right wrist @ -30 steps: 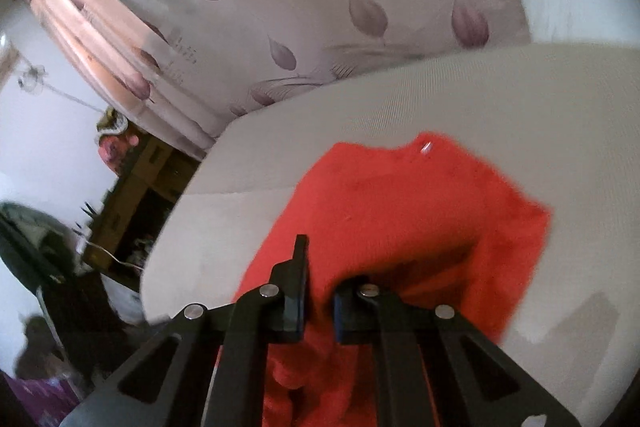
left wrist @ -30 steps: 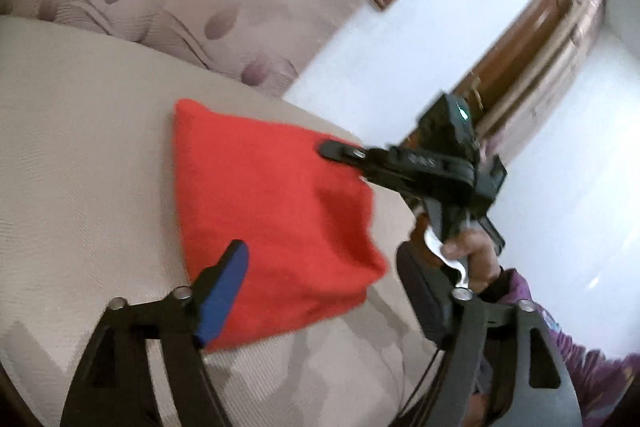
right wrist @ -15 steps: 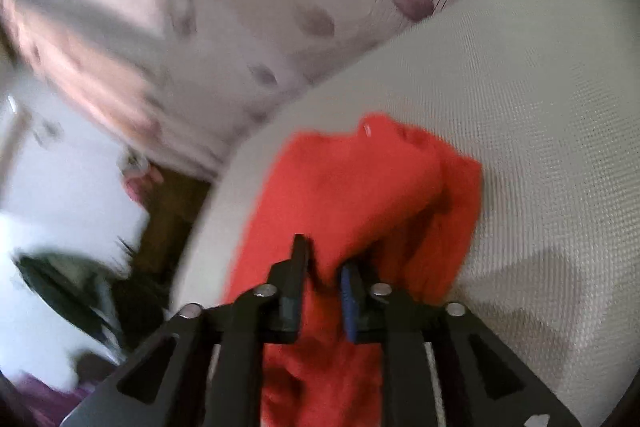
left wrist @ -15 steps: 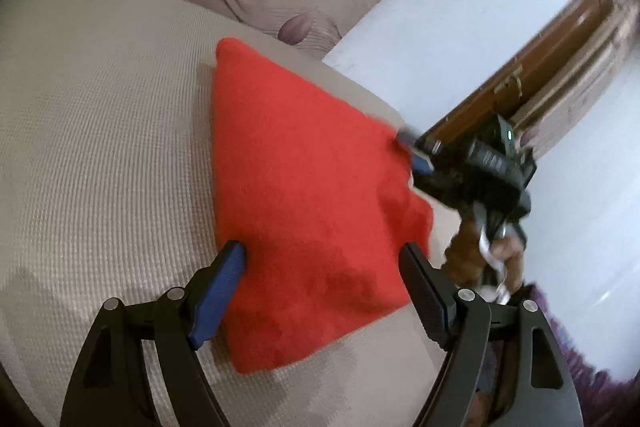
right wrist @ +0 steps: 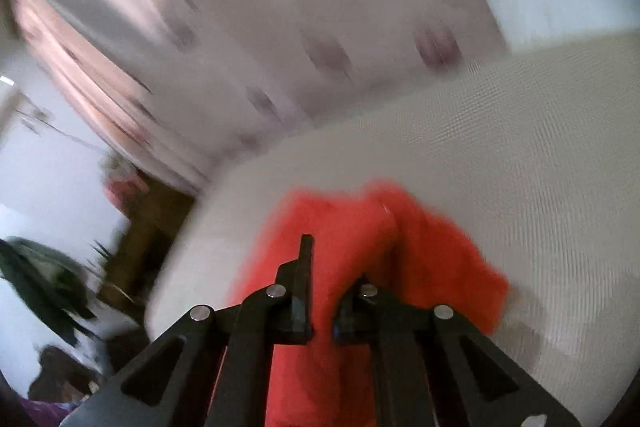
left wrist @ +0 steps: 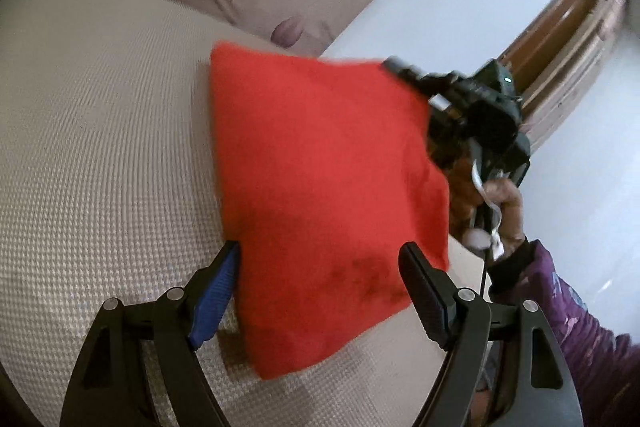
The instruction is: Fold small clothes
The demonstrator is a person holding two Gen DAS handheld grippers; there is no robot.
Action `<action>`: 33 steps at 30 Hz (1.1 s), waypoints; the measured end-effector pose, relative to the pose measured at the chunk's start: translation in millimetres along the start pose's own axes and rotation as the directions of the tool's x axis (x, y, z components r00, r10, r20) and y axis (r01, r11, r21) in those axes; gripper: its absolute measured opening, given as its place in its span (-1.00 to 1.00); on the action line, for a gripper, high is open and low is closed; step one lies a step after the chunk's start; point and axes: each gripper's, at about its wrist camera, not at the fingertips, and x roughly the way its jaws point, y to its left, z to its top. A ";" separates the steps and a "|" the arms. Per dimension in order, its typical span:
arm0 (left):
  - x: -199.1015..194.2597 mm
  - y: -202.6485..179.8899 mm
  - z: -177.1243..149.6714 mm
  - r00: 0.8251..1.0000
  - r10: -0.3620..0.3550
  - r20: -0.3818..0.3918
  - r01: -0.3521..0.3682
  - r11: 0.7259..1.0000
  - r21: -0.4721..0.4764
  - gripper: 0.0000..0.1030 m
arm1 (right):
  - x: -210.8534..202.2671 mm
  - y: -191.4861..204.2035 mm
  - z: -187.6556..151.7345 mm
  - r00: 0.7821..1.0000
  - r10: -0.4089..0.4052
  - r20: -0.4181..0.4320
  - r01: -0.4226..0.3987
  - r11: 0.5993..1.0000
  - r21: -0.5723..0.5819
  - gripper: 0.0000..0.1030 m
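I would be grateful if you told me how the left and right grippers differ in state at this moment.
The left gripper is open, its fingers spread on either side of the red cloth, gripping nothing; the right gripper is shut on the cloth. The left sits at the cloth's near edge; the right holds its far corner. Both are black, hand-held and over the same cloth.

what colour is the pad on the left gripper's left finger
Blue, on the left gripper; its pad shows best in the left wrist view.
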 end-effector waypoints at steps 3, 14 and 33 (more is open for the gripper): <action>5.5 -1.4 -2.7 0.999 0.007 -0.035 -0.006 1.000 0.009 0.53 | -6.5 -9.9 9.8 0.999 -0.001 0.049 0.001 1.000 0.003 -0.85; -7.3 -5.4 5.3 0.999 -0.032 0.000 0.032 0.999 -0.016 0.53 | -22.1 -76.9 -26.7 0.998 -0.024 0.064 0.004 0.954 0.300 -0.46; -3.5 -16.3 35.5 1.000 0.008 0.029 -0.009 0.999 0.052 0.53 | -69.9 38.9 -142.5 0.983 -0.141 -0.115 0.138 0.990 -0.029 -0.90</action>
